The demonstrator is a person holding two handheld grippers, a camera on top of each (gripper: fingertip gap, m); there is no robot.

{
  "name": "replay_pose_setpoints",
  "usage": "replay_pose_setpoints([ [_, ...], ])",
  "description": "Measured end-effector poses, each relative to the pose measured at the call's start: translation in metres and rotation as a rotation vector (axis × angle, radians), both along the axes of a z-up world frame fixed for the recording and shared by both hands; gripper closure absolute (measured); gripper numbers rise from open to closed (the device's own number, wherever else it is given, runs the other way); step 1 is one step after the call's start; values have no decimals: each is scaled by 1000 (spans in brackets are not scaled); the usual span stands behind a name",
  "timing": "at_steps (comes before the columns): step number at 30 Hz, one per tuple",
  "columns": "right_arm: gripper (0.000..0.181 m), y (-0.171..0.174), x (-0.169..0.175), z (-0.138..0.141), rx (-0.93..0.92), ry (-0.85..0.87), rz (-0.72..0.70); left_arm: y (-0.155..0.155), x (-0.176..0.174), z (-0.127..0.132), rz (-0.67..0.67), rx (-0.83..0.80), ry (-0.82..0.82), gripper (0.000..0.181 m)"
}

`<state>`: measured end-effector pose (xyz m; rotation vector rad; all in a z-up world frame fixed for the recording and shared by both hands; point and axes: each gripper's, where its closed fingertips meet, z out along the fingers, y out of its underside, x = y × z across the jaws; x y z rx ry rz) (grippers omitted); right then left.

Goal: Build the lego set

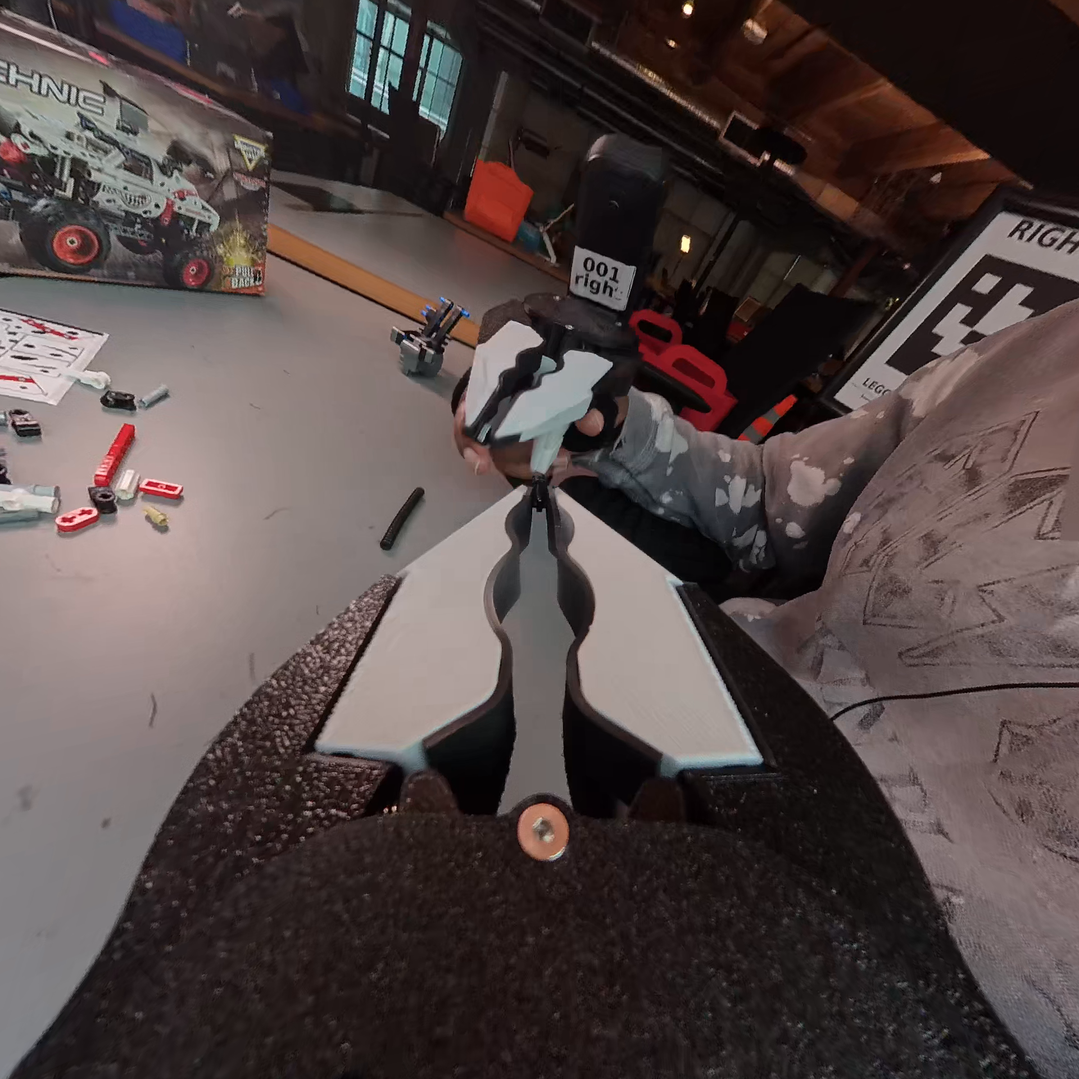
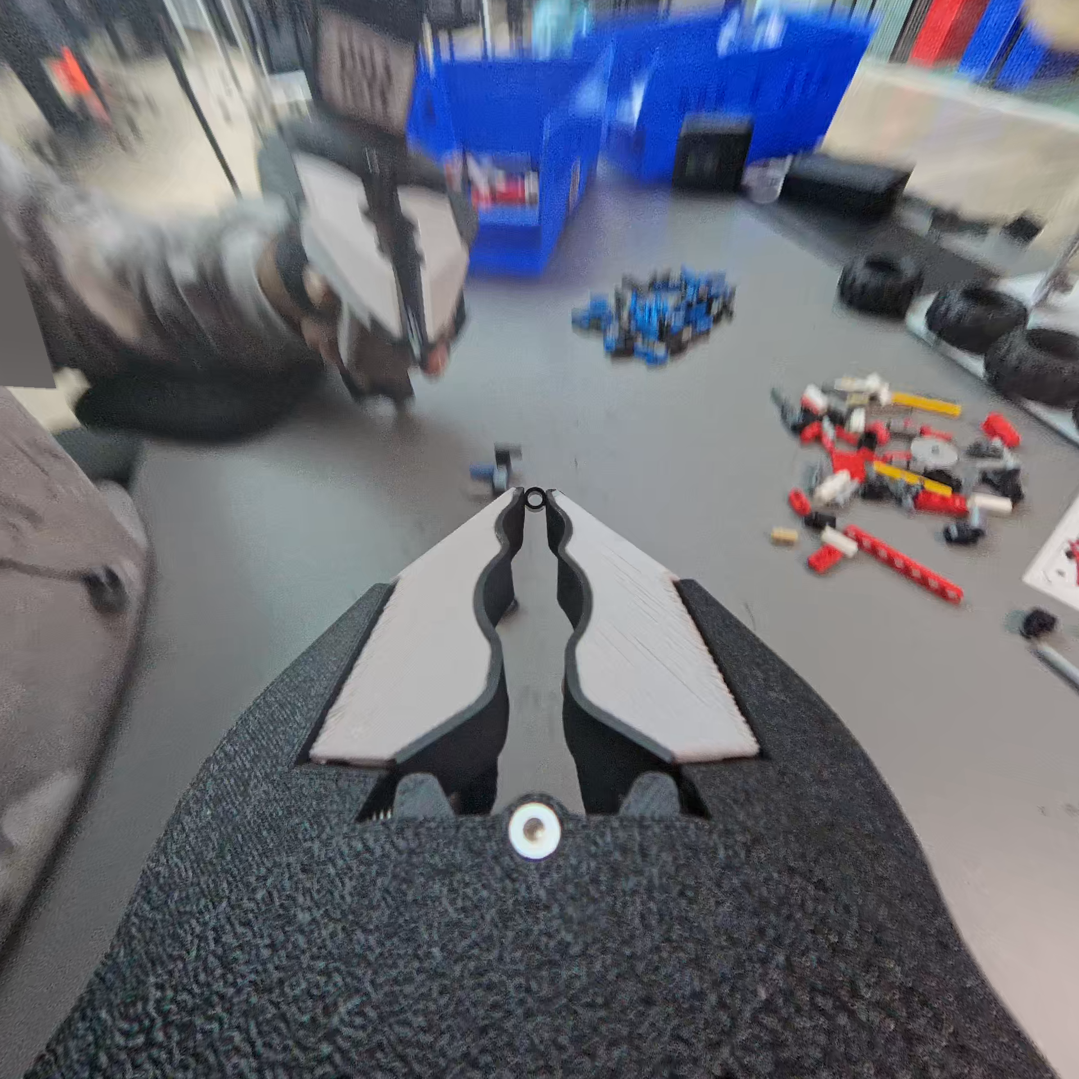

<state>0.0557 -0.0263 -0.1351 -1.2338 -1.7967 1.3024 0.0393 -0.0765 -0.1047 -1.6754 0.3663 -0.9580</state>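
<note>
My left gripper (image 1: 538, 503) is shut on a small black piece (image 1: 537, 487) held above the grey table (image 1: 245, 613). In the right wrist view it (image 2: 423, 350) shows blurred at the upper left, held by a gloved hand. My right gripper (image 2: 533, 503) is shut on a small black ring-ended piece (image 2: 533, 498). In the left wrist view it (image 1: 481, 433) hangs just beyond my left tips, facing them. A small grey sub-assembly with blue pins (image 1: 426, 344) stands on the table behind it. The two grippers do not touch.
The set's box (image 1: 128, 192), a printed sheet (image 1: 41, 362), loose red, black and white parts (image 1: 111, 467) and a black ribbed hose (image 1: 403, 517) lie to the left. Blue pins (image 2: 654, 318), black tyres (image 2: 975, 315), mixed parts (image 2: 893, 467) and blue bins (image 2: 525, 146) show ahead. The person's sleeve (image 1: 876, 525) is at the right.
</note>
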Motion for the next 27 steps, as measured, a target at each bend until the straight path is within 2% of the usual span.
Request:
replay_pose_setpoints([
  [1, 175, -5, -5, 34, -162, 147, -7, 0, 0, 7, 7, 27, -32, 178],
  [3, 175, -12, -5, 81, -486, 351, 5, 1, -1, 22, 32, 86, -78, 178],
  [4, 175, -14, -6, 89, -597, 394, 2, 2, -2, 28, 59, 112, -86, 178],
  [6, 175, -22, -11, 85, -699, 402, -1, 4, -3, 35, 113, 155, -70, 178],
  [10, 175, -34, -16, 79, -803, 375, 34, 1, -4, 42, 175, 226, 0, 177],
  [27, 175, -44, -19, 74, -937, 342, 106, 0, -1, 40, 202, 265, 106, 177],
])
